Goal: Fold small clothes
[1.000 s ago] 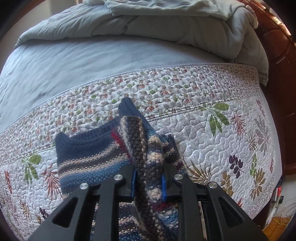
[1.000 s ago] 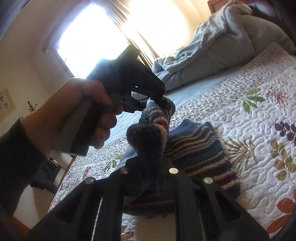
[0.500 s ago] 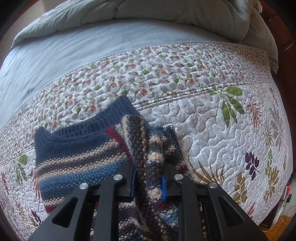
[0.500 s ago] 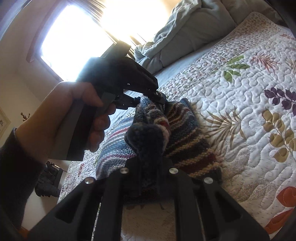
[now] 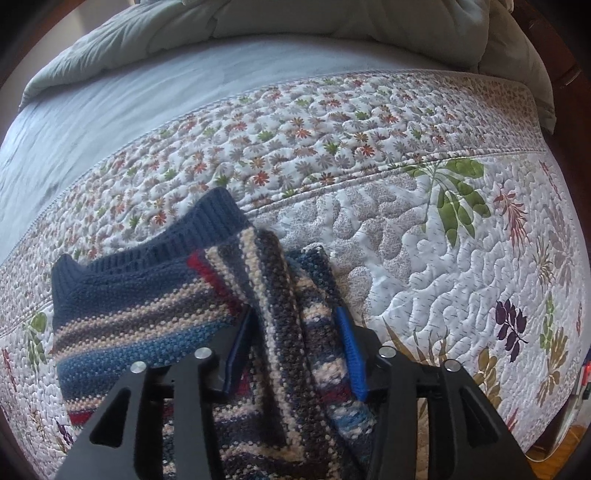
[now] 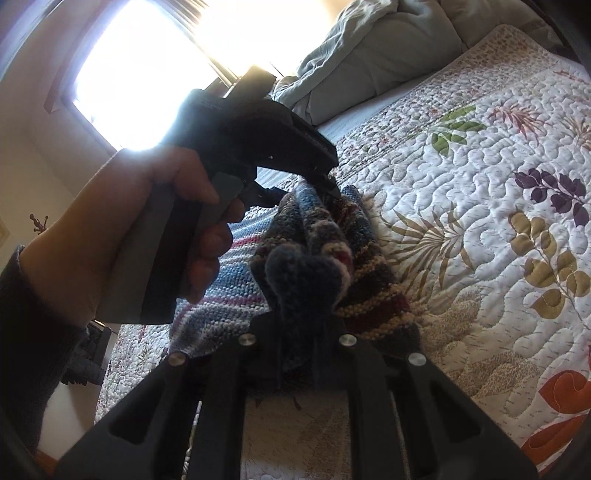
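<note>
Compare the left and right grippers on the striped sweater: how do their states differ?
The left gripper has just been opening; its jaws stand apart from the sweater fold that lies between them. The right gripper is shut, pinching a bunched fold. Both hang over the same sweater on the quilt.

- Bed (image 5: 110, 122) with a pale blue-grey sheet showing across its far part.
- Covered nearer the camera by a white quilted bedspread (image 5: 424, 258), stitched in wavy lines, printed with green, purple, tan and red leaves; a band of small flowers along its far edge, bordering the bare sheet.
- Topped at the far end by a rumpled grey-green comforter (image 5: 332, 22), bunched up against the dark wooden frame.
- Bearing a striped knit sweater (image 5: 147, 317) in blue, tan, grey and red, lying on the bedspread, dark blue ribbed edge toward the flower band, one side folded over onto the body.
</note>
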A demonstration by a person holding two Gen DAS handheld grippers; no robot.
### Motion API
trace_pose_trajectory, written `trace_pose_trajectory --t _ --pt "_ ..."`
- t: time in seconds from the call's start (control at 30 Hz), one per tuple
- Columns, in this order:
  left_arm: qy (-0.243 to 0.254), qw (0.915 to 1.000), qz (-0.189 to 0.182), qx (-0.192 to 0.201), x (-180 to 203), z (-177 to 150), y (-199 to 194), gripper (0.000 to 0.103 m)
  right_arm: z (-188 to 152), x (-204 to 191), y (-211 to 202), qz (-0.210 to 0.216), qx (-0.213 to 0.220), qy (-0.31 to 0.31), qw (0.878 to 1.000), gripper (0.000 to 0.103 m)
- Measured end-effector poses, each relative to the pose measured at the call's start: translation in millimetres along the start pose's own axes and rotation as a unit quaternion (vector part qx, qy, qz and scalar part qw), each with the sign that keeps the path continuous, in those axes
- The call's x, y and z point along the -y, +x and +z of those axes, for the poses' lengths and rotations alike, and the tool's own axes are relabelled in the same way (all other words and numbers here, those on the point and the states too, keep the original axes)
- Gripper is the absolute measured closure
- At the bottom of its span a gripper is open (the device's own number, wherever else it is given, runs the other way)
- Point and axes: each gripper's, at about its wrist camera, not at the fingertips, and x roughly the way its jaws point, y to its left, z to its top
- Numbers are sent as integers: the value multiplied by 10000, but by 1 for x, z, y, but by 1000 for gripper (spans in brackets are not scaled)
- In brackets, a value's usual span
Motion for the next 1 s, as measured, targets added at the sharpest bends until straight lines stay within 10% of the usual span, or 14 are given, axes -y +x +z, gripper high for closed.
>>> trace_pose_trajectory --t 0.33,0.67,1.0 --pt "241 9912 -429 1227 -36 -35 -94 23 -10 49 -7 467 -453 1169 9910 54" --pt "573 9605 -1691 2135 -82 -211 -112 18 4 58 -46 1203 -15 1275 9845 50" --pt "771 9375 -2366 2431 -77 -257 -106 17 122 3 53 763 -1213 398 9889 38"
